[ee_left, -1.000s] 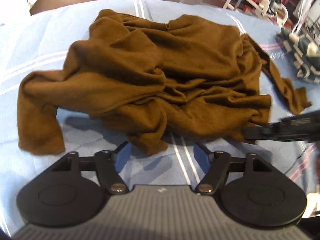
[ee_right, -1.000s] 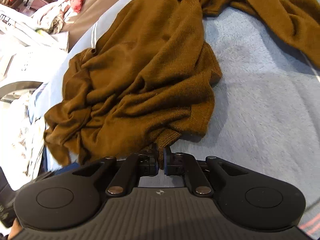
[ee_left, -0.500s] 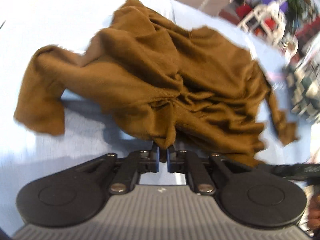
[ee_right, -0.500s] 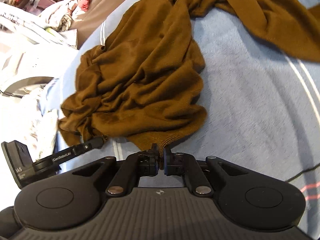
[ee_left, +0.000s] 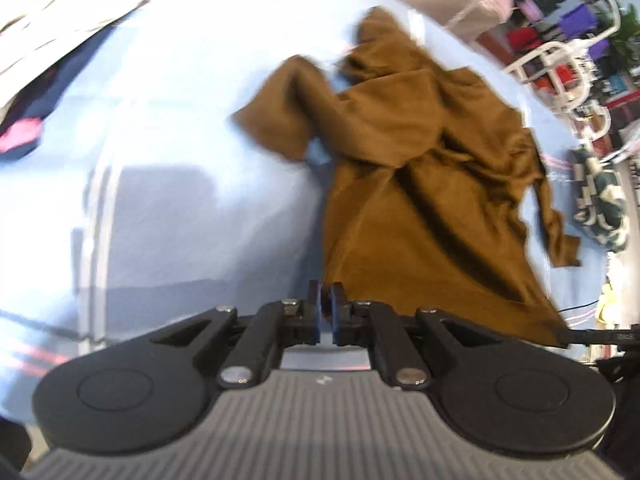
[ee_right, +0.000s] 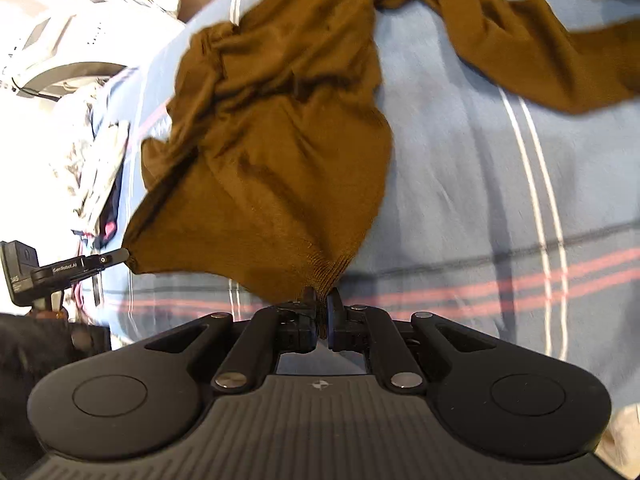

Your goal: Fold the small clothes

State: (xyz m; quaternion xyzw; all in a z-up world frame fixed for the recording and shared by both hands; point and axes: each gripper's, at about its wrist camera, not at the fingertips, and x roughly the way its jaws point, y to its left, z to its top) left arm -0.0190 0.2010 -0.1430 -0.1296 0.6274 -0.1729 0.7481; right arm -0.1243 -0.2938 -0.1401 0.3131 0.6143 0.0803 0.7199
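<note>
The brown sweater (ee_right: pixel 280 128) lies on the light blue striped cover (ee_right: pixel 460 184), partly lifted at its near edge. The right gripper (ee_right: pixel 323 312) has its jaws pressed together on the ribbed hem, and the left gripper (ee_left: pixel 325 312) pinches another corner of the same hem. So 2 grips hold 1 edge, and the cloth between them hangs in a loose curve.

I judge that the step in hand is spreading the garment, before any fold. The next move probably calls for pulling both corners apart and toward the person, until the hem is straight, and then laying the body flat on the cover.

The far part of the sweater is still bunched, and 1 sleeve (ee_right: pixel 540 52) trails away from the body. In the left wrist view much is blurred. The collar is not visible, so I cannot tell which side faces up.
</note>
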